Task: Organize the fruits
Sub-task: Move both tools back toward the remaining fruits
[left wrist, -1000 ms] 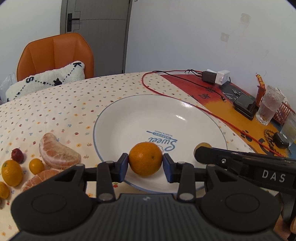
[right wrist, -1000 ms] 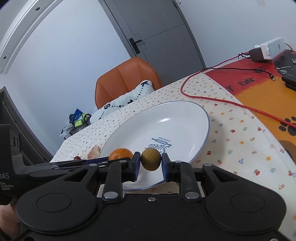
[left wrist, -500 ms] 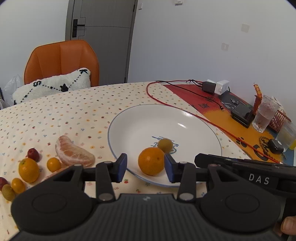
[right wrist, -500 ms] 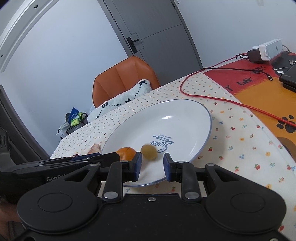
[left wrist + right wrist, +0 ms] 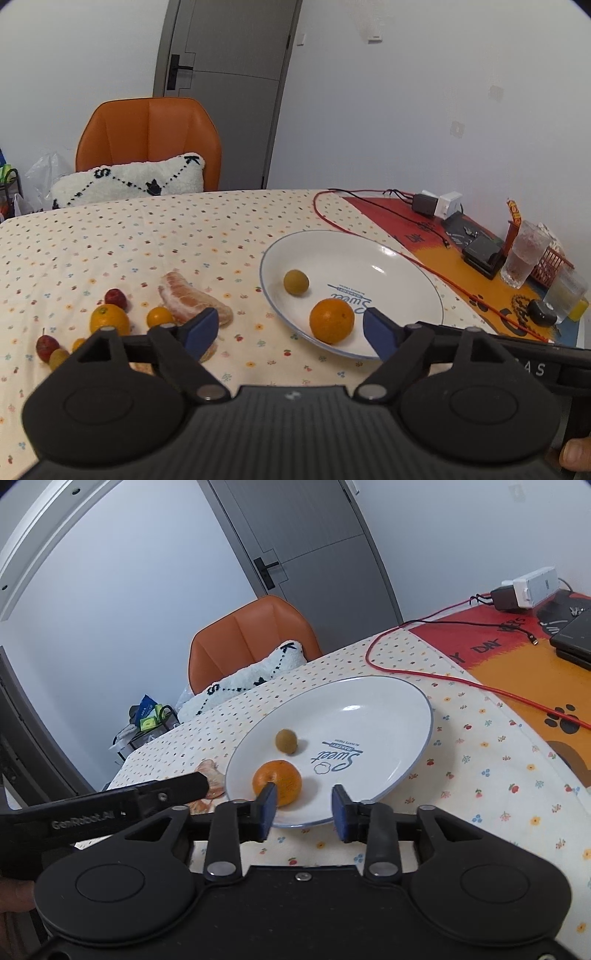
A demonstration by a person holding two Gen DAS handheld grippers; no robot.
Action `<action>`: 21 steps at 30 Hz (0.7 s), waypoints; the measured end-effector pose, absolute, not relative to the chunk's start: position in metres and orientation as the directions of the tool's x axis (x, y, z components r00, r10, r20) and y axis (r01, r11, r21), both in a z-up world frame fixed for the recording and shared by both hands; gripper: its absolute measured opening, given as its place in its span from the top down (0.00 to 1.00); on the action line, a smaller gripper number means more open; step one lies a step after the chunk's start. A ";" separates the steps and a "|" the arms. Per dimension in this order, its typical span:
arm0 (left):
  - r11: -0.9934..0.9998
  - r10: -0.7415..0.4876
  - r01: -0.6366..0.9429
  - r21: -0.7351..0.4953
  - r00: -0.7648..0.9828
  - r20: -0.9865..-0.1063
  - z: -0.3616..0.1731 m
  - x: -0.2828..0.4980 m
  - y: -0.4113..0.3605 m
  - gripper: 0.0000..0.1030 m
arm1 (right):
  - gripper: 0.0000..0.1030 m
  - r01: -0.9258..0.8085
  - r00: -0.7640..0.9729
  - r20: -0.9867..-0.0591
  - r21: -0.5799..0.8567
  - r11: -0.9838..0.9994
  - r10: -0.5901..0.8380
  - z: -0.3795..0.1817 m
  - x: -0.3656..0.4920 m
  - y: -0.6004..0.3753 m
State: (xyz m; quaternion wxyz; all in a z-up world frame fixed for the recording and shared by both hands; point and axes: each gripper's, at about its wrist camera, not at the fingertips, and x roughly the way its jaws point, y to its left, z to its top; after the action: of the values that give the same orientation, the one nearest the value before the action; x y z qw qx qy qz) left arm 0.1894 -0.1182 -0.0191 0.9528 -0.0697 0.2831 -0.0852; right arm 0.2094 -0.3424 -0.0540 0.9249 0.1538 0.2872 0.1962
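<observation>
an orange [image 5: 331,321] and a small green fruit [image 5: 296,282] lie apart in the white plate [image 5: 406,266]

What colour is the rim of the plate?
Thin blue line around the white plate, clearest in the right wrist view.

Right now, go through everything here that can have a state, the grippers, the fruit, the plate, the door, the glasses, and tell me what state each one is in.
left gripper: open, empty
right gripper: open, empty
orange: loose on the plate
small green fruit: loose on the plate
plate: upright, holding two fruits
peeled citrus segment: on the tablecloth, off the plate
door: closed
glass: upright
</observation>
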 end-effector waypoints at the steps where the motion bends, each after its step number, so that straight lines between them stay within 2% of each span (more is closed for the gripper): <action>1: 0.975 -0.201 0.118 -0.187 0.826 -0.527 -0.018 0.187 -0.115 0.14 | 0.56 -0.278 0.762 -0.465 0.395 0.876 0.451 -0.052 0.207 -0.341; 5: 0.972 -0.194 0.086 -0.221 0.822 -0.536 -0.014 0.179 -0.098 0.10 | 0.42 -0.284 0.774 -0.452 0.376 0.882 0.442 -0.045 0.198 -0.335; 10: 0.974 -0.149 0.027 -0.226 0.826 -0.544 -0.009 0.167 -0.078 0.07 | 0.12 -0.286 0.798 -0.429 0.348 0.892 0.424 -0.037 0.187 -0.327; 13: 0.974 -0.130 0.008 -0.227 0.839 -0.529 -0.006 0.157 -0.067 0.05 | 0.01 -0.278 0.807 -0.425 0.339 0.899 0.410 -0.033 0.183 -0.323; 16: 0.977 -0.114 0.009 -0.212 0.866 -0.487 -0.001 0.144 -0.058 0.00 | 0.00 -0.266 0.808 -0.426 0.352 0.898 0.406 -0.031 0.180 -0.320; 21: 0.977 -0.102 0.001 -0.214 0.879 -0.465 0.006 0.130 -0.046 0.00 | 0.00 -0.235 0.814 -0.440 0.350 0.907 0.380 -0.030 0.174 -0.314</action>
State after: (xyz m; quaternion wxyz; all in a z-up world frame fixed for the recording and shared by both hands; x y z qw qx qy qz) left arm 0.1303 -0.0464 0.0057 0.9637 -0.1042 0.2443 -0.0267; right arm 0.1736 -0.3138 -0.0298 0.9418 0.1409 0.2579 0.1632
